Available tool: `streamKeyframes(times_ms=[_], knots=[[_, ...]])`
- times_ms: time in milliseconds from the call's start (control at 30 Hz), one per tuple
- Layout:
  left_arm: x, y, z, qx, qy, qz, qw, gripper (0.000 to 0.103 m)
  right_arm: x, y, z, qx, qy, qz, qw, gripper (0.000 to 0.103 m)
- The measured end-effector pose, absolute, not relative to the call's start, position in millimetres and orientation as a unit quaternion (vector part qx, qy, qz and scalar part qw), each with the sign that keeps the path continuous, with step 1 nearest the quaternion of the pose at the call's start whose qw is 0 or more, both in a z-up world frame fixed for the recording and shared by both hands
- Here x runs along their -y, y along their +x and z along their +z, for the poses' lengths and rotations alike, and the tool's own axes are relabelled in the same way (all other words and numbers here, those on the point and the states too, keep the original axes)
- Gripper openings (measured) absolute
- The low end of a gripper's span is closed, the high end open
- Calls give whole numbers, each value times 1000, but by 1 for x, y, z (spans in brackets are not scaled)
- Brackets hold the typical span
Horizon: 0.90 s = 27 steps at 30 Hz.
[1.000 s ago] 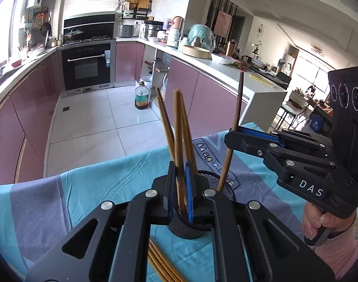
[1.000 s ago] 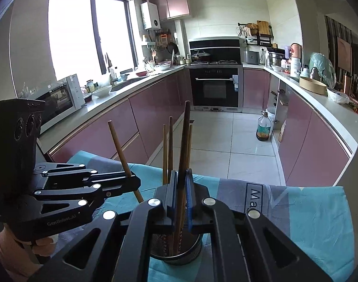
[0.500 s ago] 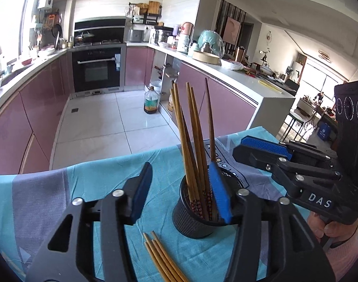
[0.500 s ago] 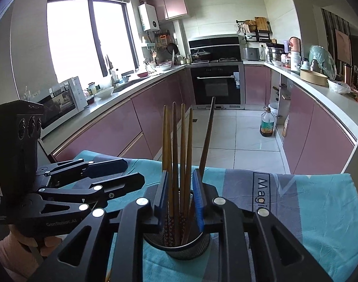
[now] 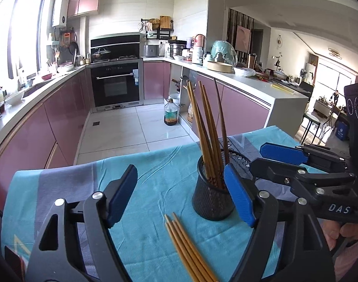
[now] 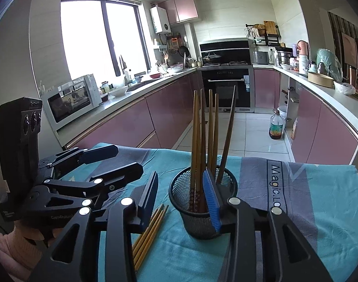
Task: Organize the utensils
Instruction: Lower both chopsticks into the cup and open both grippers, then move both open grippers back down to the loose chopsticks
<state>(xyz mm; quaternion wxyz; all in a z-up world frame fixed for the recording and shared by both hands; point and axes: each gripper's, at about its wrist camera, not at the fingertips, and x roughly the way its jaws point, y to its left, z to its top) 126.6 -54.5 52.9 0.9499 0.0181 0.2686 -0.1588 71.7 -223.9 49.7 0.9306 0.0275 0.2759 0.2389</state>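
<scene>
Chopsticks (image 5: pixel 208 136) stand in mesh cup (image 5: pixel 213 195); four light chopsticks (image 5: pixel 188 246) remain on tablecloth (image 5: pixel 155 178); left gripper (image 5: pixel 179 195) and right gripper (image 6: pixel 181 195) both spread, empty

Left wrist view: low over table (image 5: pixel 155 178), close, looking along left tongs (image 5: pixel 179 195) toward oven (image 5: pixel 116 87), cup (image 5: pixel 213 188) right of centre. Right wrist view: same height, from further right, cup (image 6: pixel 202 202) near centre, facing window (image 6: pixel 103 40). Both share cup, loose chopsticks (image 5: pixel 188 246), oven, each other's tongs.
</scene>
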Motion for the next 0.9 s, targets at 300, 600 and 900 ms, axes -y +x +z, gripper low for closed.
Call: streamKeyframes(times_ms=[300,600,900], knots=[[21,103,24,-306,14,-136,942,78,203,55,11,-322,21,268,908,42],[-1,93,-26,-369,13,-119,922,77,181,53,-39,-396,24,277,875,42],[5,89,-61,-413,16,-125,902,76,168,49,-58,-421,8,272,865,41]])
